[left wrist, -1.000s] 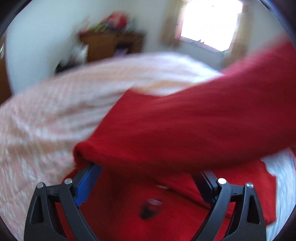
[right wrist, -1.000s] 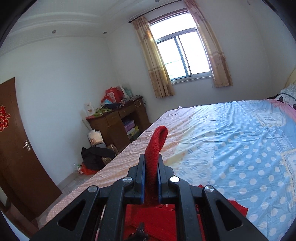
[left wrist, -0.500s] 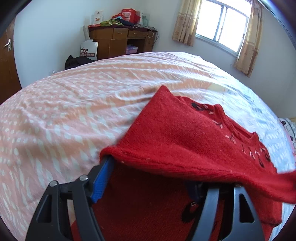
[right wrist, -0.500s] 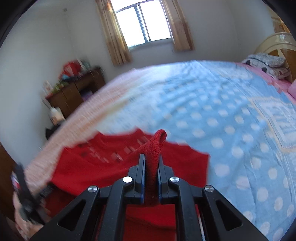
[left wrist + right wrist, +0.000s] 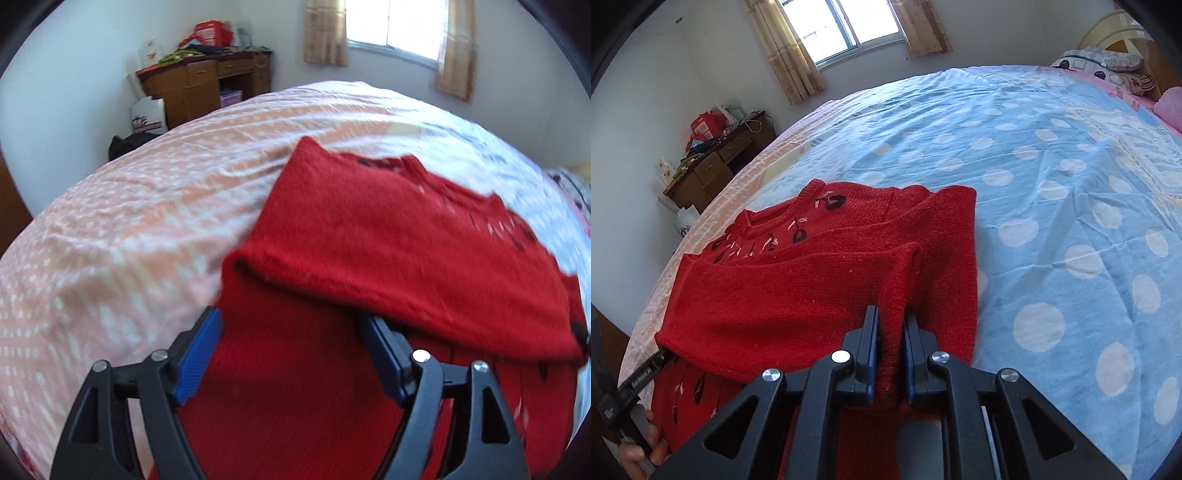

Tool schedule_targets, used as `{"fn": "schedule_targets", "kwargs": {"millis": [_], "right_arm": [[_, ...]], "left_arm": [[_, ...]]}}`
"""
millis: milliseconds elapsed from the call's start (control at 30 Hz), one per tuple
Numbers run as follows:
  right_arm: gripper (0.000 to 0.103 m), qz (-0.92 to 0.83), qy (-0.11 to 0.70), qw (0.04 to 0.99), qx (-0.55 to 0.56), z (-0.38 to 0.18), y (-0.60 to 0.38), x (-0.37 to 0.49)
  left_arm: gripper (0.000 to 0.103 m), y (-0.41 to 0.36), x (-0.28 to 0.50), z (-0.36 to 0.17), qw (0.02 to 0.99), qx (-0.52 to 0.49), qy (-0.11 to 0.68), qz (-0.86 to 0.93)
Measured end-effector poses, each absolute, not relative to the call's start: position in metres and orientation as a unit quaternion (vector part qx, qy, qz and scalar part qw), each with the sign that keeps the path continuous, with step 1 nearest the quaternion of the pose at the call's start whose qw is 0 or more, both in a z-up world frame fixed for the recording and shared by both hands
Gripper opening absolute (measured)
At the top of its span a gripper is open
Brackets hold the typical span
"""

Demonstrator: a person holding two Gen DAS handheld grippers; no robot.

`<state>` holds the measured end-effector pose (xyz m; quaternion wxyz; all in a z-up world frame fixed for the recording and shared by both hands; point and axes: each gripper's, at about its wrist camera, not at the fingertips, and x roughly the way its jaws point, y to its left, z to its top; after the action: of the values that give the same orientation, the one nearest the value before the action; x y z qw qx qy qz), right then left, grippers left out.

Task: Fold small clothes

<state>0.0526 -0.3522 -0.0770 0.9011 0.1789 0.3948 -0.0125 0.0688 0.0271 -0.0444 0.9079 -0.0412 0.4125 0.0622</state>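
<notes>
Step in hand: the lower part of the red sweater (image 5: pixel 820 295) is judged to be laid up over its chest, toward the embroidered neckline.
Sweater's place: it is spread on the bed (image 5: pixel 1052 192), near the peach edge.
Right gripper (image 5: pixel 891 354): its fingers are narrow and pinch a ridge of the knit; they have just eased slightly.
Left gripper (image 5: pixel 291 347): its fingers stand wide, having just spread, and the folded edge lies over them, unpinched.
Doing it well: the hem is best set down level and square before release.
Pose: both grippers are angled down at the sweater.
</notes>
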Motion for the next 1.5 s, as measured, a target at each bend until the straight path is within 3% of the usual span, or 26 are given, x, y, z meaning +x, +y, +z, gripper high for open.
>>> {"fn": "schedule_targets", "kwargs": {"millis": [33,100,300,400,567,633,800,1000,1500], "right_arm": [[0.019,-0.018,0.396,0.902,0.169,-0.073,-0.351,0.046],[0.029,-0.044,0.387,0.909,0.152,-0.064,-0.349,0.031],[0.030,-0.079,0.342,0.932,0.091,-0.036,-0.330,-0.009],[0.018,-0.048,0.337,0.937,0.075,-0.031,-0.314,-0.002],[0.015,-0.023,0.380,0.920,0.098,-0.057,-0.311,0.028],[0.009,-0.032,0.387,0.914,0.119,-0.068,-0.320,0.031],[0.008,-0.039,0.380,0.914,0.137,-0.073,-0.324,0.033],[0.008,-0.055,0.379,0.914,0.136,-0.068,-0.323,0.030],[0.011,-0.063,0.259,0.946,0.184,0.001,-0.338,-0.149]], "left_arm": [[0.090,0.027,0.060,-0.044,0.909,-0.024,0.412,0.058],[0.095,0.033,0.044,-0.043,0.911,-0.014,0.409,0.054],[0.095,0.045,0.044,-0.032,0.920,-0.013,0.386,0.062],[0.095,0.046,0.068,-0.021,0.928,-0.019,0.364,0.077],[0.095,0.041,0.106,-0.037,0.918,0.013,0.385,0.096],[0.096,0.045,0.110,-0.047,0.911,0.007,0.404,0.089],[0.103,0.065,0.112,-0.053,0.905,-0.051,0.414,0.077],[0.103,0.068,0.104,-0.050,0.906,-0.054,0.418,0.045],[0.103,0.102,-0.013,-0.025,0.928,0.053,0.370,0.002]]}}
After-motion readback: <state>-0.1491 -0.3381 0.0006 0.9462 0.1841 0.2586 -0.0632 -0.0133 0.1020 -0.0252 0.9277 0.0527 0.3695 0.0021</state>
